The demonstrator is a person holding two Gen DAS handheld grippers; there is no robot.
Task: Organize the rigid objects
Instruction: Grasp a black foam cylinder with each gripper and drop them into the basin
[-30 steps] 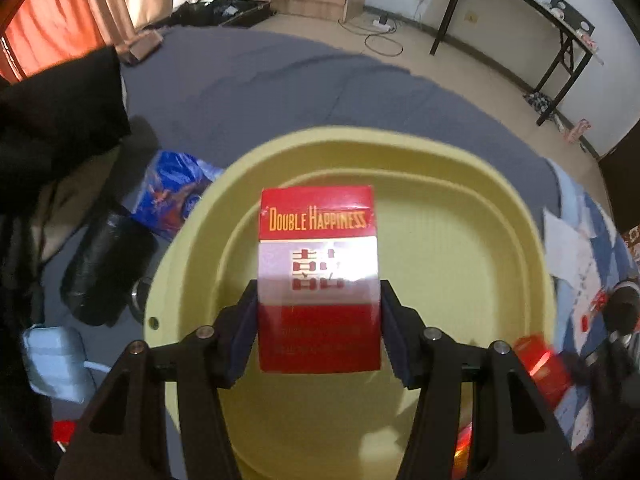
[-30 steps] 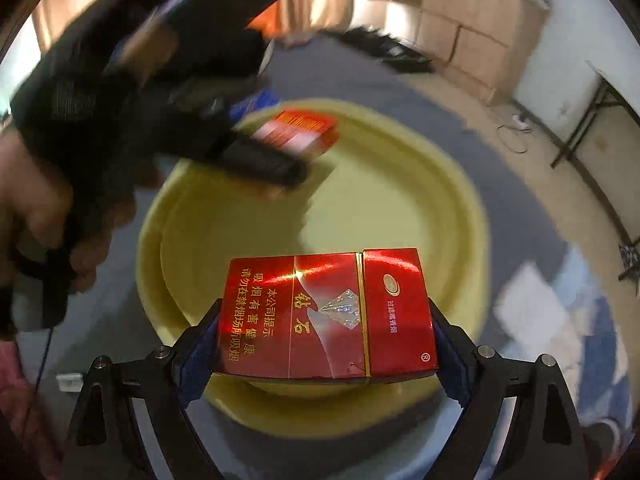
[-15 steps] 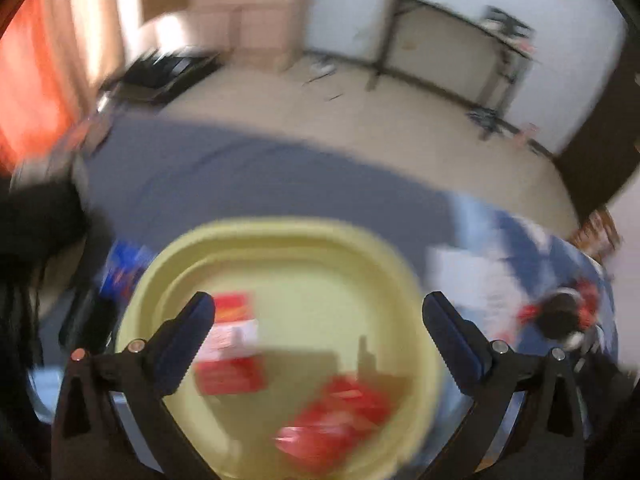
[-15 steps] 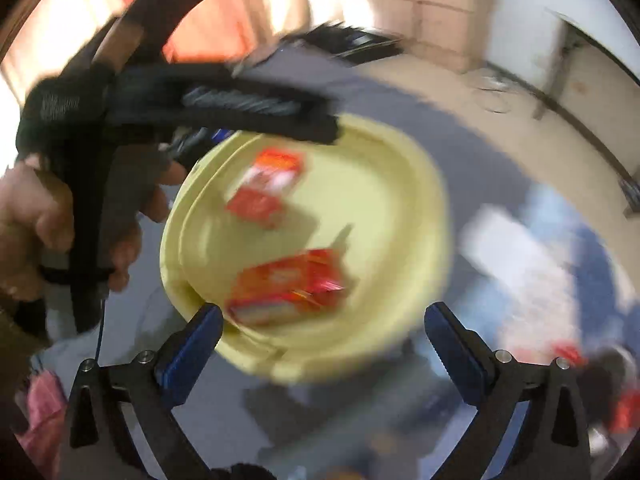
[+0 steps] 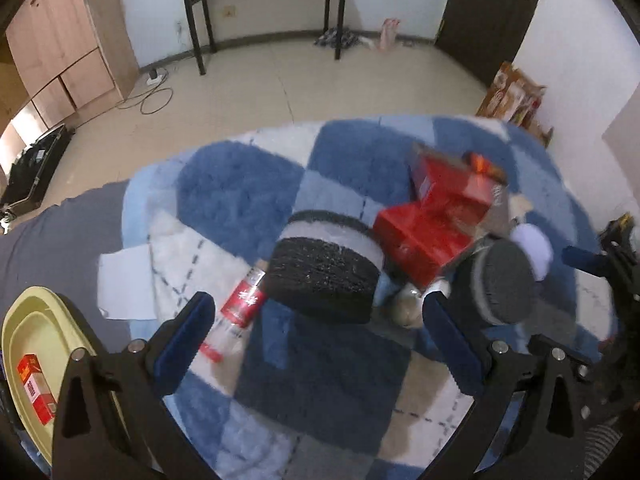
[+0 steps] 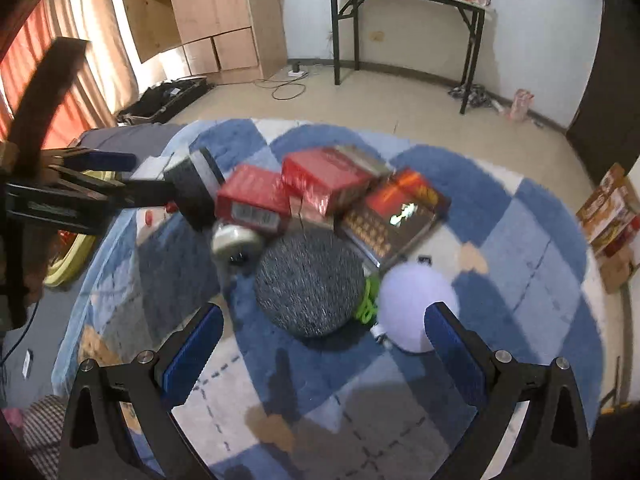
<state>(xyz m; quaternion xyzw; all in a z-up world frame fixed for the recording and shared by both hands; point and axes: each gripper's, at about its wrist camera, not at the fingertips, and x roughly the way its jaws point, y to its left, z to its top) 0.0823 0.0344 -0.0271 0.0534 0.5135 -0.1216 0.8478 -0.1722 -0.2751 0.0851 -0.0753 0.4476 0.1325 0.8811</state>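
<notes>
My left gripper [image 5: 320, 336] is open and empty above a pile on a blue checked rug [image 5: 240, 200]. The pile holds red boxes [image 5: 436, 224], a dark round roll [image 5: 324, 276] and a bottle with a red label [image 5: 242, 310]. The yellow basin [image 5: 24, 320] sits at far left with a red cigarette pack [image 5: 34, 388] in it. My right gripper [image 6: 320, 344] is open and empty over the same pile: red boxes [image 6: 288, 192], a dark speckled round pad [image 6: 310, 284], a pale lilac ball [image 6: 416, 304], a flat dark patterned box [image 6: 396, 216].
The left gripper shows in the right wrist view [image 6: 96, 184] at left, beside the yellow basin's rim [image 6: 68, 264]. A white paper sheet [image 5: 124, 284] lies at the rug's edge. A black-legged desk [image 6: 408, 28], wooden cabinets [image 6: 208, 20] and cardboard boxes [image 6: 608, 216] stand around the room.
Both grippers opened and dropped their red cigarette packs into the yellow basin. Both then swung right, away from the basin, to face the pile on the rug.
</notes>
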